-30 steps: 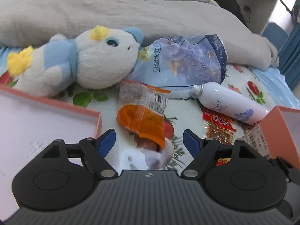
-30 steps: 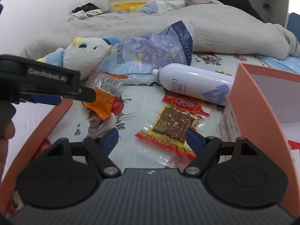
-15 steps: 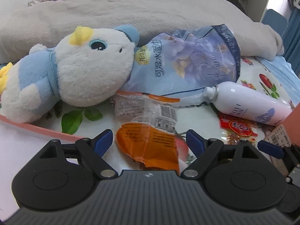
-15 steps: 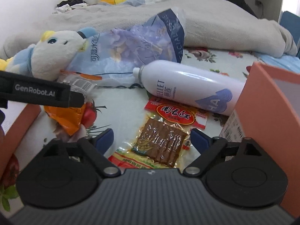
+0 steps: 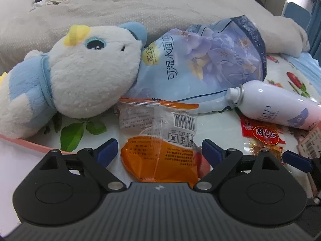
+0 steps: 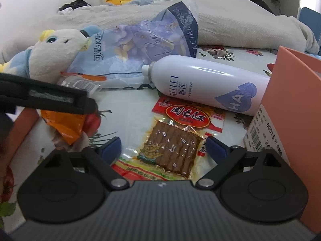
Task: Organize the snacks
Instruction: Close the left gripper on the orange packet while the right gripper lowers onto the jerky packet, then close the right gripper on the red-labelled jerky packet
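Grey blanket [image 5: 160, 14] across the bed, plush toy [image 5: 80, 76] against a tissue pack [image 5: 200, 64], white spray bottle [image 6: 200, 86] lying beside, left gripper [image 5: 158, 150] spread, just opening, astride the orange snack packet [image 5: 160, 140], right gripper [image 6: 163, 147] spread, just narrowing, astride the brown tofu snack [image 6: 172, 146]

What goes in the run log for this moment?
left gripper: open over orange packet | right gripper: open over tofu packet | nothing held | bottle untouched
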